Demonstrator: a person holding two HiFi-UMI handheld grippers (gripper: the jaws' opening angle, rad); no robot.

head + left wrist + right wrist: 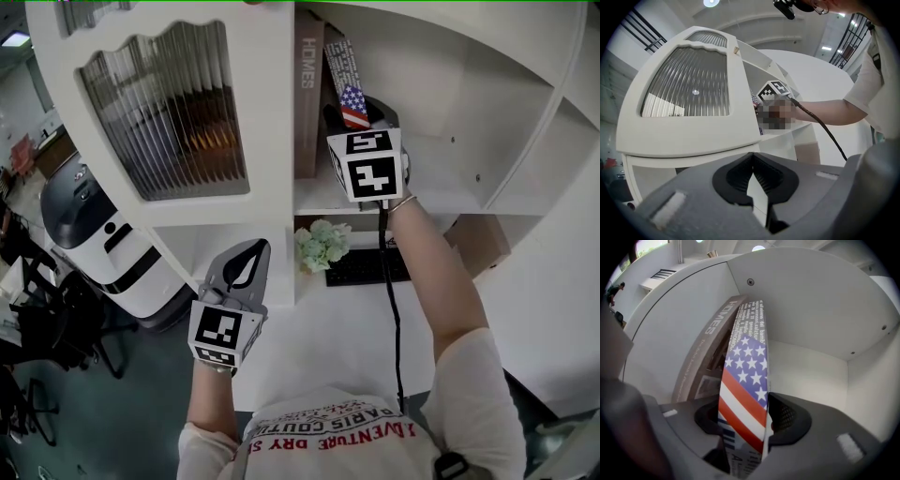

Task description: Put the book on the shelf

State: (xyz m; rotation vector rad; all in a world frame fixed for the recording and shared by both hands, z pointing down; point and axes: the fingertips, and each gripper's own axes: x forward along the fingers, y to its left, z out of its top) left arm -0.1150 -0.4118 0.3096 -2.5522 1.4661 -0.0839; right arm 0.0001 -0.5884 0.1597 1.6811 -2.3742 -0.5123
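Observation:
A thin book with a stars-and-stripes cover (347,84) (745,380) stands tilted in the white shelf compartment (441,192), leaning left against a brown book marked HOMES (307,94) (710,343). My right gripper (361,114) (745,423) reaches into that compartment. The flag book's lower end sits between its jaws, with a thin dark gap on the left side, so the jaws stand open around it. My left gripper (255,246) (752,164) hangs lower, in front of the cabinet's underside. It is shut, with nothing in it.
A ribbed glass cabinet door (169,112) (689,79) fills the left. Below the shelf lie a pale green plant (322,244), a black keyboard (370,267) and a brown box (483,239). A white and black machine (103,244) stands at the lower left.

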